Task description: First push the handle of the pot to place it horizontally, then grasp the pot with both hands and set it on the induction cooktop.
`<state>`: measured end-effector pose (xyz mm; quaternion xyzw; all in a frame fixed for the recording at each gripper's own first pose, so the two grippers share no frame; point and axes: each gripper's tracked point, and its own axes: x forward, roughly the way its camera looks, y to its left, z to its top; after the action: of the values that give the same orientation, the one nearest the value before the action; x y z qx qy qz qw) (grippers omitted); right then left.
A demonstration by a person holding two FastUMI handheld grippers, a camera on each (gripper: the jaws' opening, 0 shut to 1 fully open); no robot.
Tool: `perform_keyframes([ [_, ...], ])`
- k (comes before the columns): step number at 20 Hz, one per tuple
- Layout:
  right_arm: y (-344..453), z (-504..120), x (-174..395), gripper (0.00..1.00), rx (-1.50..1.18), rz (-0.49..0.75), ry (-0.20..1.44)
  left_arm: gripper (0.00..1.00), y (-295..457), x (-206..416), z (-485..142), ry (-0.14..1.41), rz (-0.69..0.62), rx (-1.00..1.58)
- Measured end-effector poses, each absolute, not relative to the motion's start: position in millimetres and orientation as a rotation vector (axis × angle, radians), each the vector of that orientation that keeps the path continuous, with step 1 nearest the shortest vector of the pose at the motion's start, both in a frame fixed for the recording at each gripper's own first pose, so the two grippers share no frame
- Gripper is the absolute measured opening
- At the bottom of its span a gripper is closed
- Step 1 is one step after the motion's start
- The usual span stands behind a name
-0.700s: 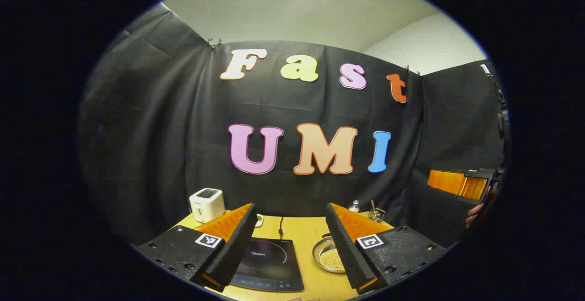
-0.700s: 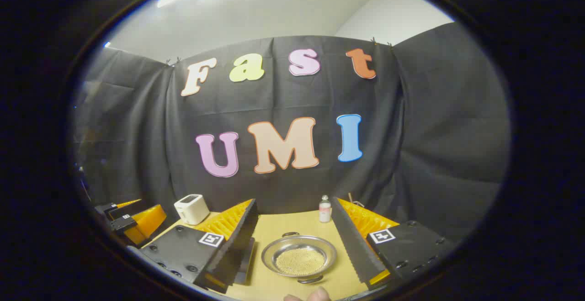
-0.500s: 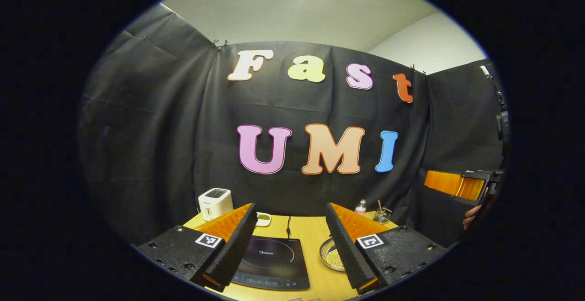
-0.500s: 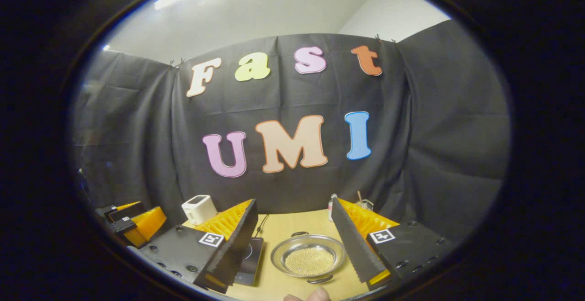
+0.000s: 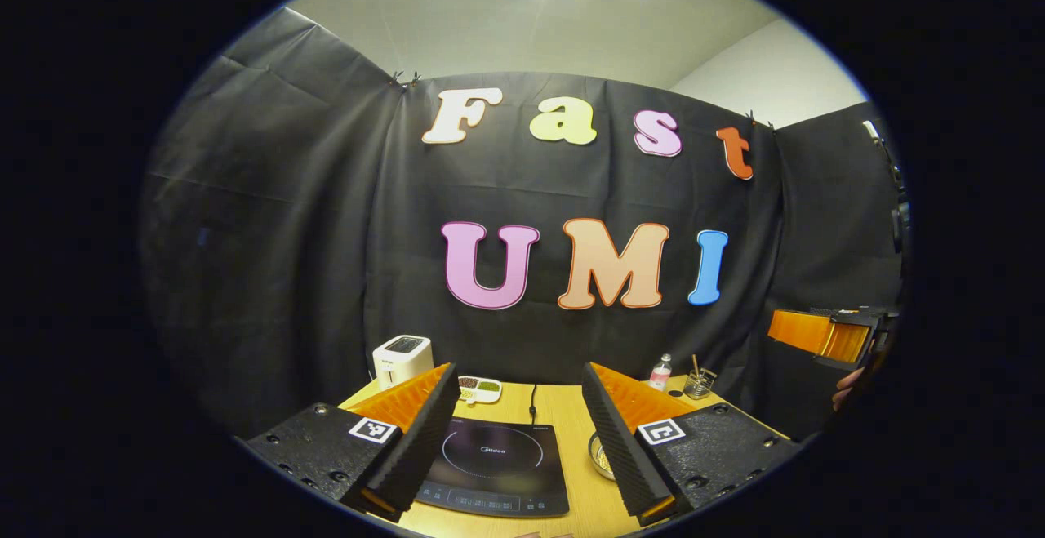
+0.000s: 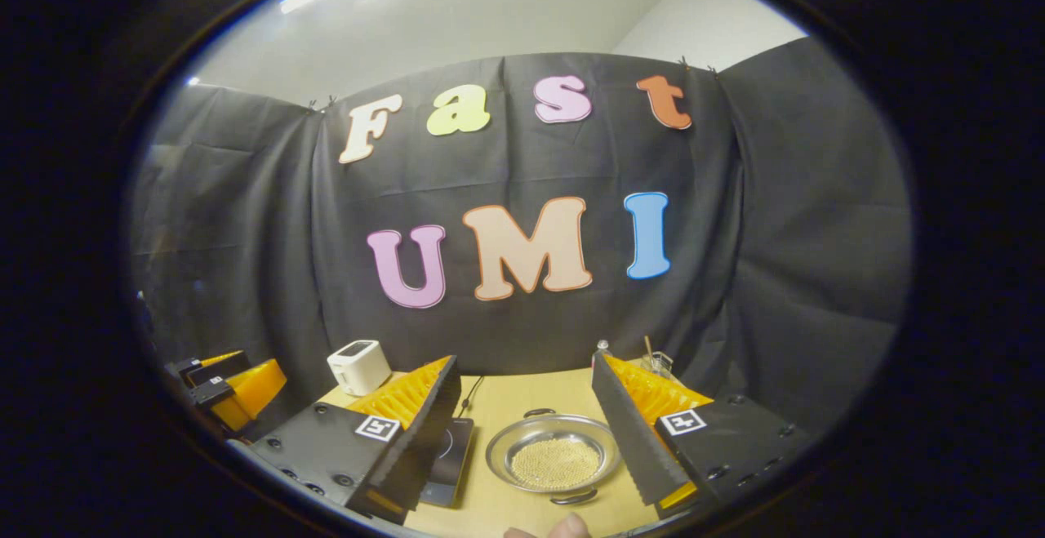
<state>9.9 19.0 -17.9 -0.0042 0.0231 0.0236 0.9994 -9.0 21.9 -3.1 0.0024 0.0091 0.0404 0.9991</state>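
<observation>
Our right gripper (image 6: 522,432) is spread wide above the pot (image 6: 553,460); our left gripper (image 5: 514,440) is spread above the cooktop (image 5: 496,469).

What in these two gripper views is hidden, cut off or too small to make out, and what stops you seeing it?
- Pot, left gripper view: mostly hidden behind that hand-held gripper's finger.
- Induction cooktop, right gripper view: largely covered by a finger; controls unreadable.
- Bottle, right gripper view: only its top clears a fingertip.
- Small dish, left gripper view: contents too small to identify.
- Pot grains, right gripper view: kind unclear.
</observation>
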Motion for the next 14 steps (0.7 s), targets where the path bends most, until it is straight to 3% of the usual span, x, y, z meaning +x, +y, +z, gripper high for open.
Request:
perform_keyframes([
  [1, 20, -21, 9, 0.99, -0.006, 0.048, 0.05, 0.92, 22, -9, -4, 0.023, 0.081, 0.003],
  [2, 20, -22, 10, 0.99, -0.004, 0.05, 0.053, 0.87, 22, -9, -6, 0.027, 0.082, 0.004],
  [3, 20, -24, 10, 0.99, -0.005, 0.049, 0.057, 0.92, 22, -8, -6, 0.03, 0.082, 0.004],
  [8, 21, -34, 14, 0.99, -0.007, 0.048, 0.085, 0.92, 23, -8, -8, 0.041, 0.079, 0.005],
  [9, 22, -37, 15, 0.92, -0.011, 0.048, 0.095, 0.92, 23, -7, -9, 0.045, 0.078, 0.005],
  [13, 27, -44, 19, 0.91, -0.03, 0.048, 0.111, 0.92, 24, -4, -10, 0.043, 0.074, 0.009],
  [14, 28, -48, 21, 0.81, -0.034, 0.051, 0.12, 0.92, 25, -1, -11, 0.042, 0.074, 0.01],
])
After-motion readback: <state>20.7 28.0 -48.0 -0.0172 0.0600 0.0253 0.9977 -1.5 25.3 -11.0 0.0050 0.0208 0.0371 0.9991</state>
